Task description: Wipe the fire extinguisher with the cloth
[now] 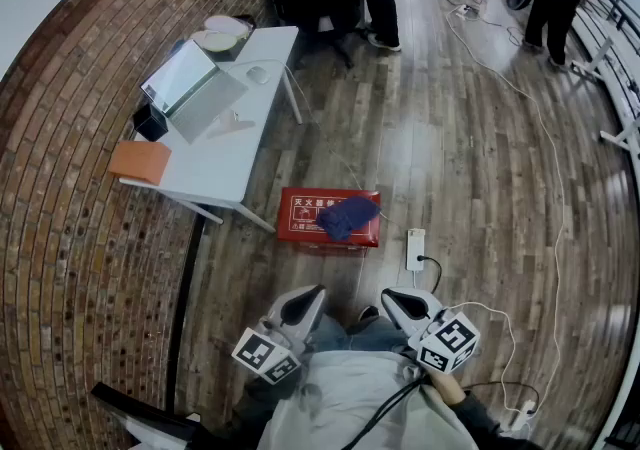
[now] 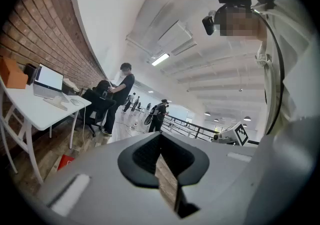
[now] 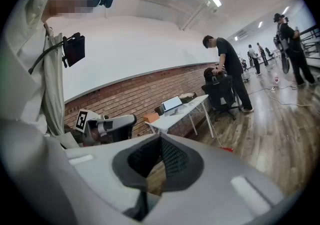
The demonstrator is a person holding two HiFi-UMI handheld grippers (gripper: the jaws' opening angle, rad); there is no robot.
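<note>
Both grippers shut and empty, held close to the person's body, away from the red box.

The left gripper (image 1: pixel 312 294) and the right gripper (image 1: pixel 393 296) sit side by side low in the head view, just in front of the person. In the left gripper view the left gripper's (image 2: pixel 160 137) jaws are pressed together with nothing between them. The right gripper's (image 3: pixel 160 139) jaws are the same in its own view. A red box (image 1: pixel 300 213) lies on the wood floor, well apart from both grippers. It may be the fire extinguisher's box, but the print is too small to be sure. A blue cloth (image 1: pixel 347 215) lies bunched on top of it. A white table (image 1: pixel 225 163) with a laptop (image 1: pixel 190 88) stands by the brick wall, near the box.
</note>
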